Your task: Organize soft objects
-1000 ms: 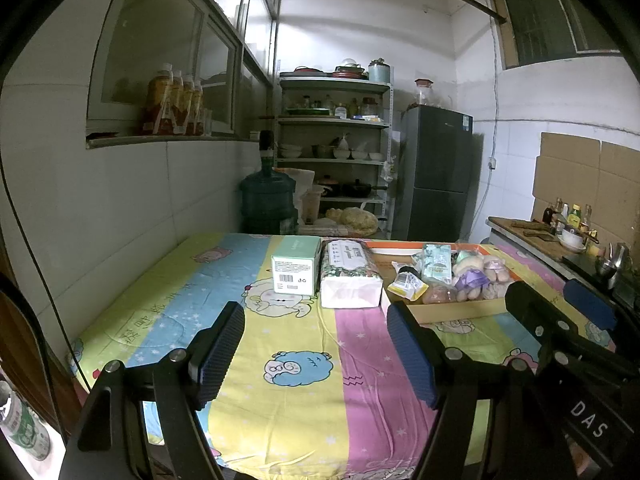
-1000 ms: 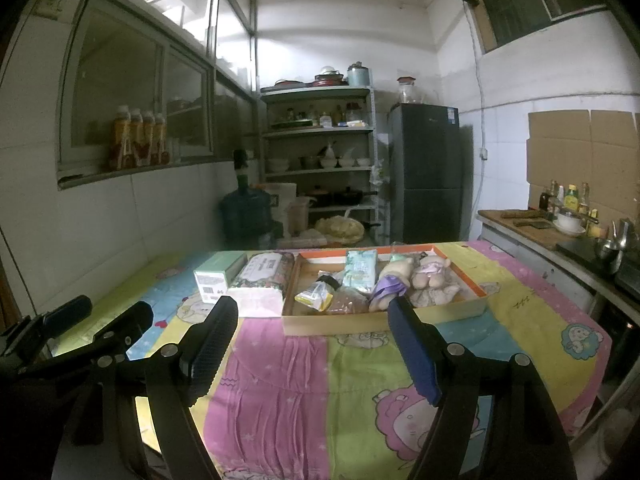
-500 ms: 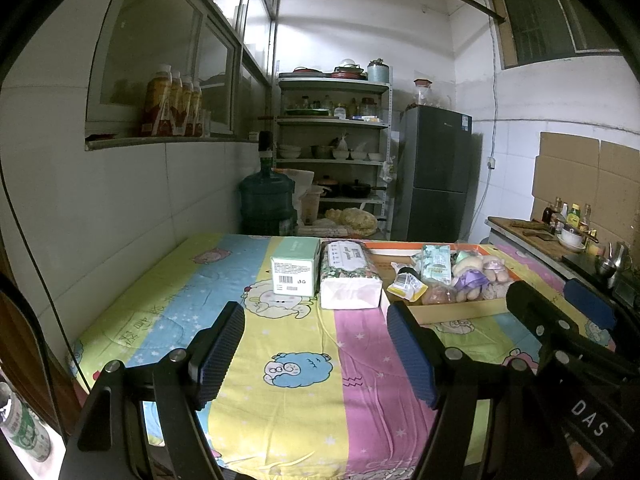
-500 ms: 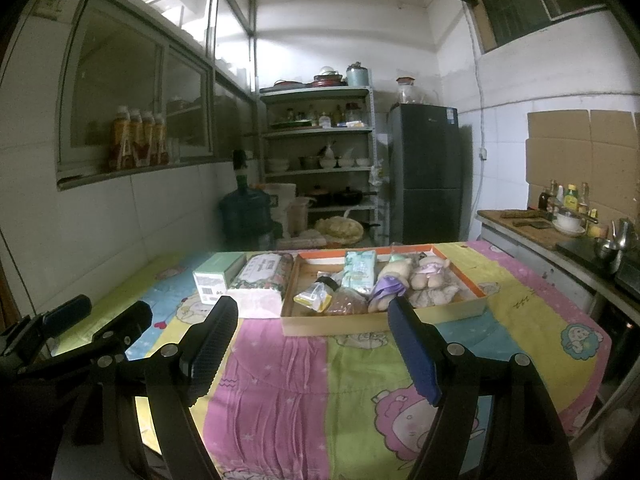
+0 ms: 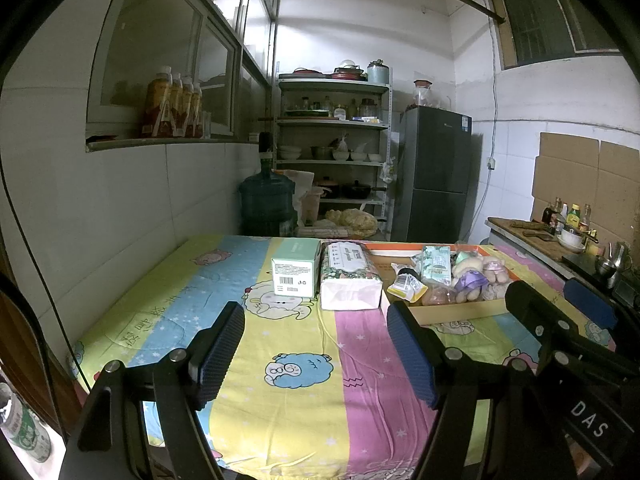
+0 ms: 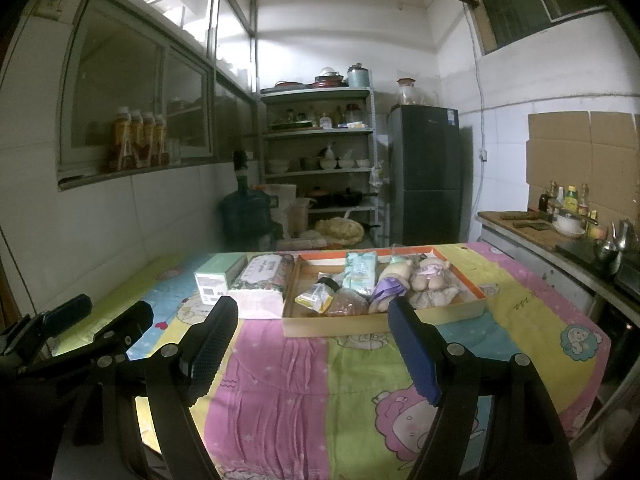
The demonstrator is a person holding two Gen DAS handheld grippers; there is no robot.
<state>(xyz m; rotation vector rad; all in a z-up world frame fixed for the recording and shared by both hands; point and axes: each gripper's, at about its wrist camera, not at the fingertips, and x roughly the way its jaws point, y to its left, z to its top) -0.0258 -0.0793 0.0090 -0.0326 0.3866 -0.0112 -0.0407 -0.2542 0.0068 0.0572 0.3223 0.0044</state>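
A shallow cardboard tray (image 6: 384, 322) sits at the far middle of the table and holds soft things: plush toys (image 6: 430, 276), a purple item (image 6: 386, 290), a green tissue pack (image 6: 360, 272) and a yellow packet (image 6: 314, 300). Left of it lie a patterned tissue pack (image 5: 348, 276) and a green box (image 5: 294, 270). My left gripper (image 5: 316, 356) is open and empty over the near table edge. My right gripper (image 6: 314, 352) is open and empty, short of the tray. The tray also shows in the left wrist view (image 5: 460, 312).
The table wears a colourful cartoon cloth (image 6: 280, 392). A tiled wall runs along the left. Behind the table stand a water jug (image 5: 266, 204), a shelf rack (image 5: 332, 152) and a dark fridge (image 5: 436, 176). A counter with bottles (image 6: 568, 216) is on the right.
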